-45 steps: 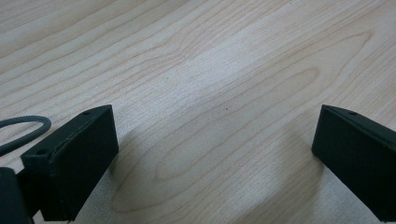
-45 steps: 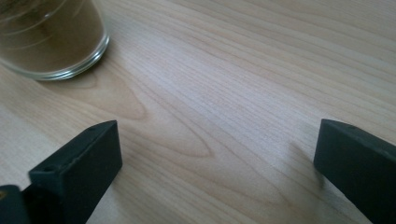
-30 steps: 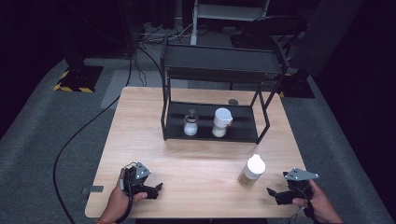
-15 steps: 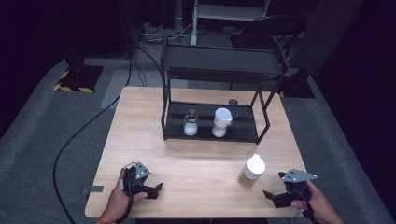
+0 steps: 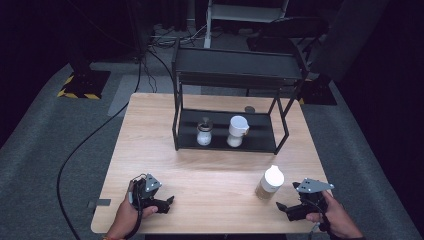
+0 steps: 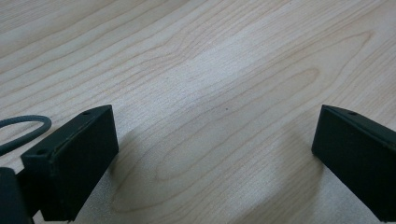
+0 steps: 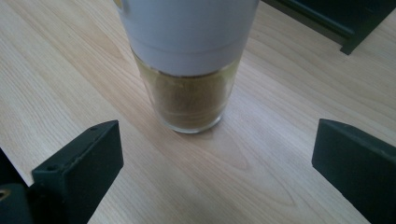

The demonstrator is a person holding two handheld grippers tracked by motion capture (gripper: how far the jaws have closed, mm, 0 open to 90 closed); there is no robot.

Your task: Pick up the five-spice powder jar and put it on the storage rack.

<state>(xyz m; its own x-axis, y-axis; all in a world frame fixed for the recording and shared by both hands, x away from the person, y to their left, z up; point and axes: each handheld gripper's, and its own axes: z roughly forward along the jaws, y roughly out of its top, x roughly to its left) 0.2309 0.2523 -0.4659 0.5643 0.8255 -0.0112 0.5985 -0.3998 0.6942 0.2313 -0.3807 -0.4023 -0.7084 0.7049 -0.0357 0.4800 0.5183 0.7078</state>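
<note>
We see the jar (image 5: 270,183) standing upright, white lid up, just ahead of our wide-open right gripper (image 5: 284,210); our left gripper (image 5: 167,204) is open too.

wooden table (image 5: 210,165), black rack (image 5: 235,80), spice jar (image 5: 270,182)

A pale wooden table (image 5: 165,125) stands on grey carpet (image 5: 45,150) in a dark room.
</note>
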